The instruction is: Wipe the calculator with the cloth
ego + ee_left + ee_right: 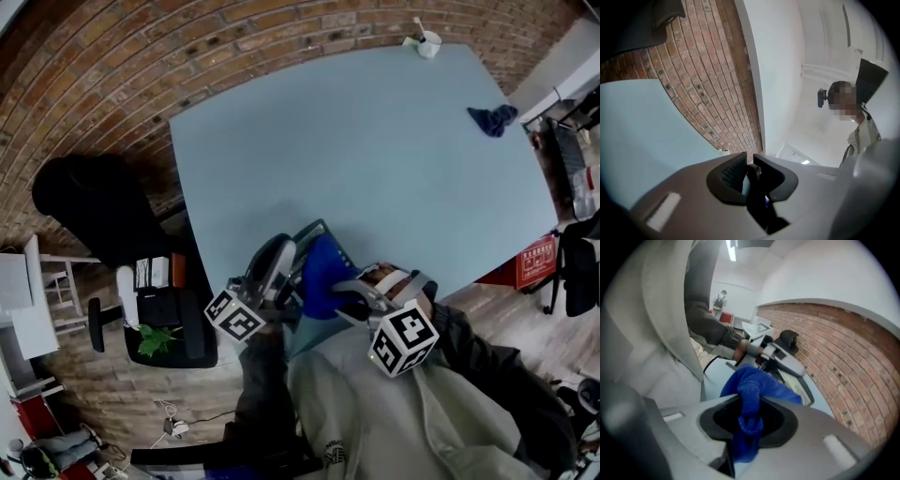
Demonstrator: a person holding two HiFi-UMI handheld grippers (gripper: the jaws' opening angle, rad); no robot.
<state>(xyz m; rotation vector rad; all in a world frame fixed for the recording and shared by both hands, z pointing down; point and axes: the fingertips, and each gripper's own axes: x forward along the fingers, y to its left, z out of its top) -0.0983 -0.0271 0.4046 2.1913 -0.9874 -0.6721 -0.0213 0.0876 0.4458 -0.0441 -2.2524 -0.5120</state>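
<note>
My left gripper point(284, 261) is at the table's near edge, shut on the dark calculator point(304, 242) and holding it tilted above the tabletop. In the left gripper view only the calculator's thin dark edge point(757, 201) shows, between the pads of the left gripper point(751, 176). My right gripper point(352, 295) is shut on a bright blue cloth point(323, 274). The cloth point(752, 390) bunches out of the right gripper point(750, 411) and lies against the calculator point(802, 386). The left gripper point(776, 357) shows just beyond it.
The light blue table point(375, 159) carries a crumpled dark blue cloth point(492, 119) near its far right edge and a small white cup point(427, 42) at the far corner. A black office chair point(84, 202) and a shelf unit stand on the left.
</note>
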